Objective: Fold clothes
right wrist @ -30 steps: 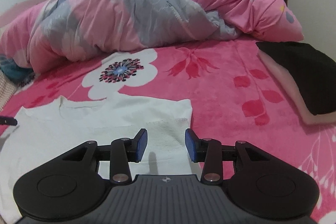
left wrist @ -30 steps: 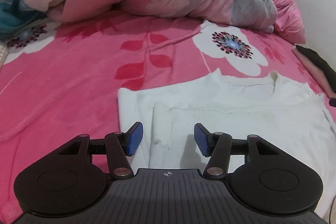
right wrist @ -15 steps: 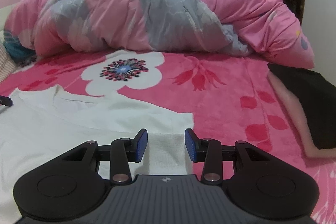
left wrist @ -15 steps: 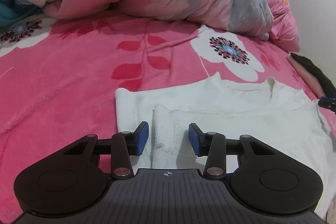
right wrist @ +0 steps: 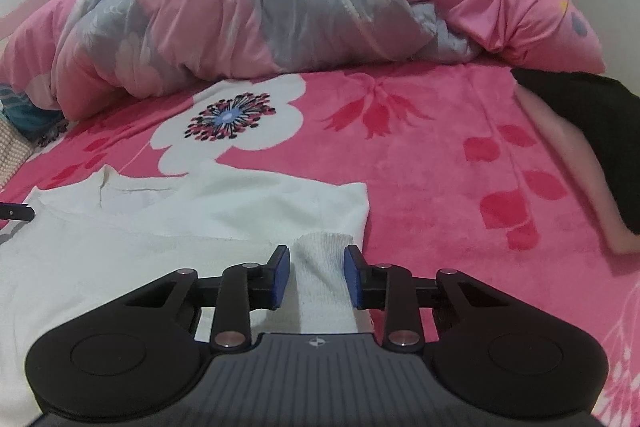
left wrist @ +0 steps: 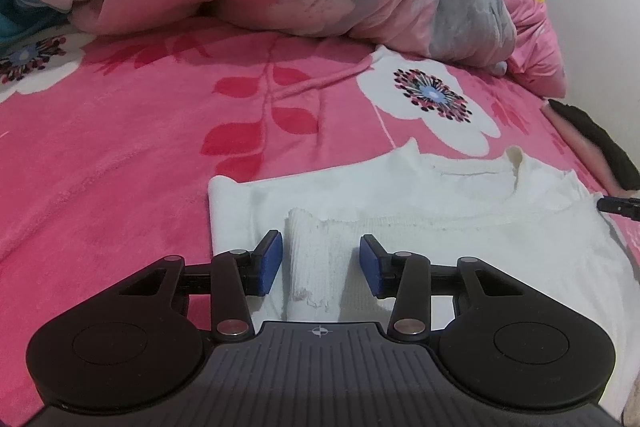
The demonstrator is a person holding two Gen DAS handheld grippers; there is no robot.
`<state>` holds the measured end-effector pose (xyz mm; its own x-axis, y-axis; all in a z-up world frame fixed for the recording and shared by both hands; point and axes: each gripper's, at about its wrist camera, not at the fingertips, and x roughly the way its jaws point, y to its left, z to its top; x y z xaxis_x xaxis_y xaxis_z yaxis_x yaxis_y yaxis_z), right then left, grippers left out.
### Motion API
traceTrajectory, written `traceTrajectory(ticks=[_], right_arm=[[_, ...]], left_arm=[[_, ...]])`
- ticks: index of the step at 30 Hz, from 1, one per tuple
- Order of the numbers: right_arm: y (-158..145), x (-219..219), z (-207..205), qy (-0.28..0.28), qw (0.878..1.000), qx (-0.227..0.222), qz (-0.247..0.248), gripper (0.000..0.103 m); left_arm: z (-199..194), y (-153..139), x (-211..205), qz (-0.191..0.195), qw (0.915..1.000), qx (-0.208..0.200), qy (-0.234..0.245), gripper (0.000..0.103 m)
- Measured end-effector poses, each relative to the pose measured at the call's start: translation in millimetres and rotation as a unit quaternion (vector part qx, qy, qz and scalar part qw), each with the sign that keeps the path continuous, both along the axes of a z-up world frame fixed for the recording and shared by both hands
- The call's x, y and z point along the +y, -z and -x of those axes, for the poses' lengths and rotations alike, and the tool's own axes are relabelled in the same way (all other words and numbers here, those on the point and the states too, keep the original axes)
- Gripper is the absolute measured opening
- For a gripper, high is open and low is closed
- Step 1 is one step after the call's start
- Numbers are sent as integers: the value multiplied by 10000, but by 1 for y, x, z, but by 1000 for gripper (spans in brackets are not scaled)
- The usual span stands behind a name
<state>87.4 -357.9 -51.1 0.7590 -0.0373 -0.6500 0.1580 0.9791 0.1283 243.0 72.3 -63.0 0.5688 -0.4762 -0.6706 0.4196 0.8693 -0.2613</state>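
White knit top (left wrist: 460, 211) lies flat on the bed (left wrist: 120, 167), soft, light and limp, best pinched at its ribbed cuffs: left tongs (left wrist: 320, 263) part-open astride left cuff (left wrist: 310, 267), right tongs (right wrist: 316, 277) closing around right cuff (right wrist: 322, 275), neither gripping yet.

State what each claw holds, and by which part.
Nothing is gripped yet. Each claw, left and right, straddles a ribbed cuff of the white sweater, pads not pressing.

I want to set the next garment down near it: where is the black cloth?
The black cloth lies at the right edge of the bed in the right wrist view, below the quilt and apart from the white shirt.
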Motion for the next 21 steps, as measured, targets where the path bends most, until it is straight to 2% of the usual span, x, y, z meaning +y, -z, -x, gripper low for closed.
traceTrajectory(ticks=[7, 9, 10, 11, 14, 21], right_arm=[[5, -3, -4, 126, 9998, -54, -109, 32], [4, -1, -2, 174, 9997, -134, -41, 20], [3, 1, -1, 198, 9997, -175, -7, 7], [2, 2, 1, 224, 9995, -225, 14, 4], [-6, 11, 8, 287, 9985, -414, 226, 3], [-29, 22, 21, 431, 9939, -885, 503, 2]], left_arm=[[-4, 1, 6, 146, 9998, 121, -30, 44], [-2, 1, 3, 110, 9999, 36, -50, 38], [-2, 1, 2, 104, 9999, 2, -58, 20], [-2, 1, 2, 165, 9998, 17, -59, 14], [-2, 2, 5, 374, 9991, 90, -202, 8], [10, -19, 15, 643, 9971, -128, -396, 5]])
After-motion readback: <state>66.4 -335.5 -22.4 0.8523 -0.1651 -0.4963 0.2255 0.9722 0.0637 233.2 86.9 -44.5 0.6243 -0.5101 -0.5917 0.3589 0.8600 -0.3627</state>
